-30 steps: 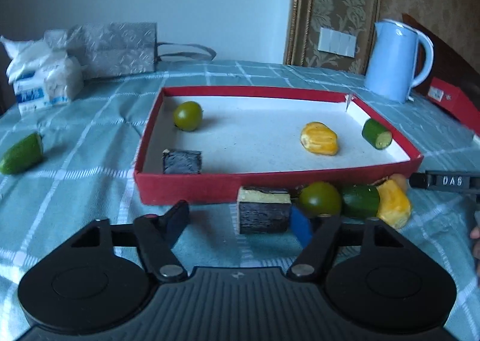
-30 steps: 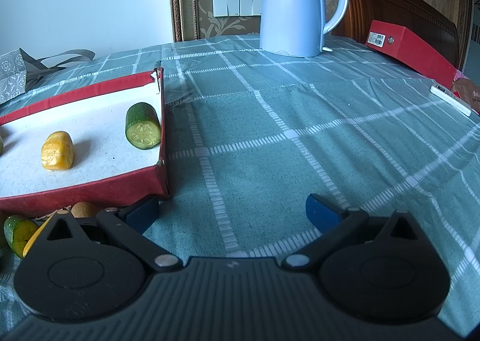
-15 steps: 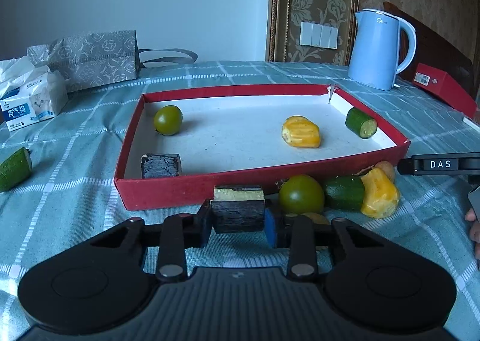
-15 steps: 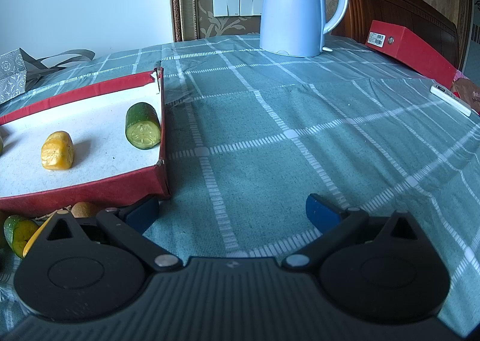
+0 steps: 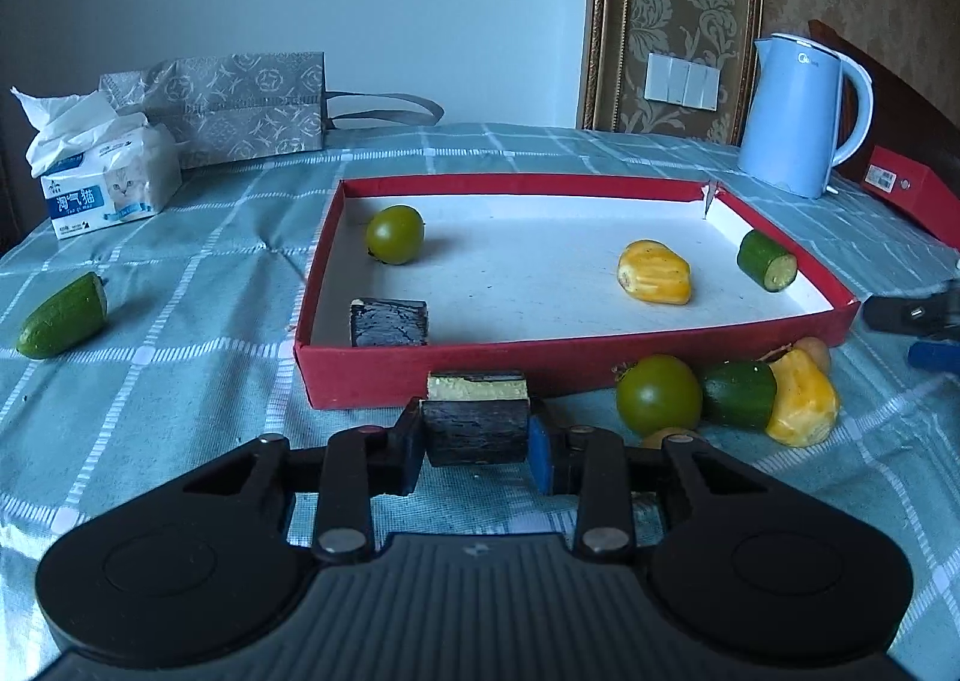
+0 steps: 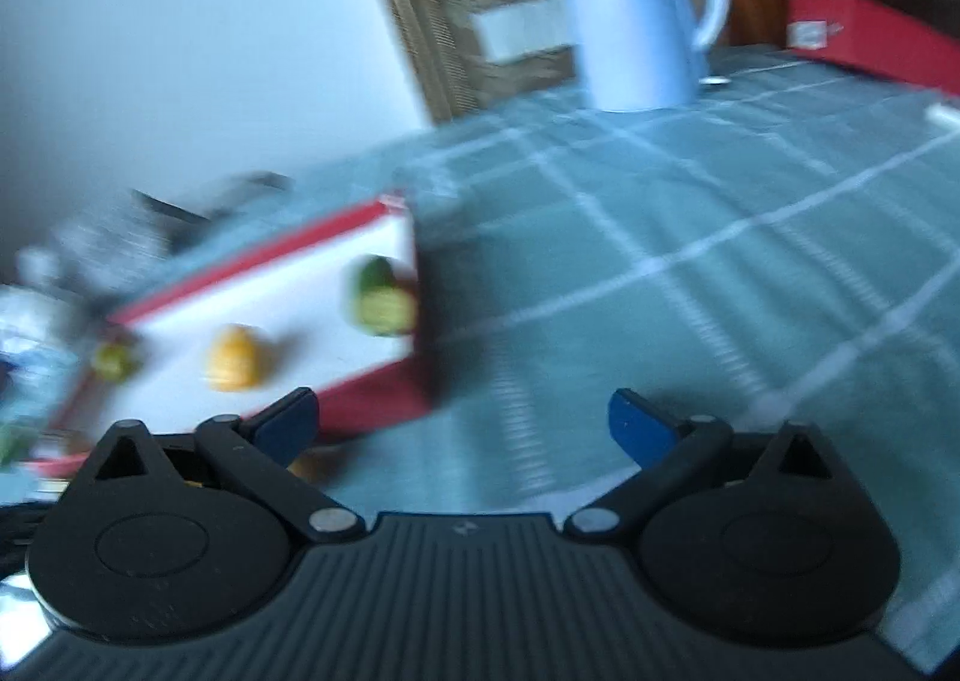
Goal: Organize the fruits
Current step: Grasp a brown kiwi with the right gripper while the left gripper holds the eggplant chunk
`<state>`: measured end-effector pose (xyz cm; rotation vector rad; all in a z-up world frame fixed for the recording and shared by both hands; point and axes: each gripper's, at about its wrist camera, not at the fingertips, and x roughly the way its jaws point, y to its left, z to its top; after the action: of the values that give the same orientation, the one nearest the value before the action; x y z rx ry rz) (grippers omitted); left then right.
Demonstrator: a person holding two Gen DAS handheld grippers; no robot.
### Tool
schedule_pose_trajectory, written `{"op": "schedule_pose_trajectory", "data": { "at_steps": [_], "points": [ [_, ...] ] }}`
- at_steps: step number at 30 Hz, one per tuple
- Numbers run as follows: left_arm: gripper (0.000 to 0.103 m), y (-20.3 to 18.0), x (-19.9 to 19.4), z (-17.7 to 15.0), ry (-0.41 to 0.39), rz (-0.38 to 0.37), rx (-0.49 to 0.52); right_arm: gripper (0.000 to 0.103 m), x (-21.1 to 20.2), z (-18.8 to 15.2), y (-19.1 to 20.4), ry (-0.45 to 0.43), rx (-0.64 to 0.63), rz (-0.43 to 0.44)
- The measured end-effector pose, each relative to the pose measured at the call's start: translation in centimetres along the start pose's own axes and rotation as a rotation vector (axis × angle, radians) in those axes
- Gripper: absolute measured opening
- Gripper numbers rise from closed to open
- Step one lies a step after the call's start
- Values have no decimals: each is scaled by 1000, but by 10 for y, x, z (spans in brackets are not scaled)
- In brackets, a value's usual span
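The dark block with a pale yellow top (image 5: 477,417) sits clamped between the left gripper (image 5: 477,456) pads, just outside the red-walled white tray's (image 5: 576,366) near wall on the table with a teal checked cloth (image 5: 168,381). The right gripper (image 6: 462,426), jaws wide and just narrowing slightly, holds nothing.

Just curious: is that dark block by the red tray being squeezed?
Yes: the left tool is shut on the dark block, pads pressing both sides.
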<state>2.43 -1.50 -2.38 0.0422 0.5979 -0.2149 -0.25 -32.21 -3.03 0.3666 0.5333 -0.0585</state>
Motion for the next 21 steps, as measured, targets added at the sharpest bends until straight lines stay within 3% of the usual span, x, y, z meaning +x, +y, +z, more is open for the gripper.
{"op": "schedule_pose_trajectory", "data": {
  "at_steps": [6,7,8,9,14,18,21],
  "points": [
    [34,-2,1,0,2,0,1,84,-26,-16,35,-49,-249,38],
    [34,-2,1,0,2,-1,0,76,-27,-20,42,-43,-287,50],
    [34,-2,1,0,2,-2,-1,62,-28,-22,48,-40,-319,57],
    [34,-2,1,0,2,-3,-1,57,-27,-22,53,-34,-345,51],
    [34,-2,1,0,2,-2,-1,56,-13,-21,66,-2,-425,-15],
    [34,-2,1,0,2,-2,-1,55,1,-22,65,63,-406,20],
    [34,-2,1,0,2,-2,-1,53,5,-21,65,55,-403,23]
  ]
}}
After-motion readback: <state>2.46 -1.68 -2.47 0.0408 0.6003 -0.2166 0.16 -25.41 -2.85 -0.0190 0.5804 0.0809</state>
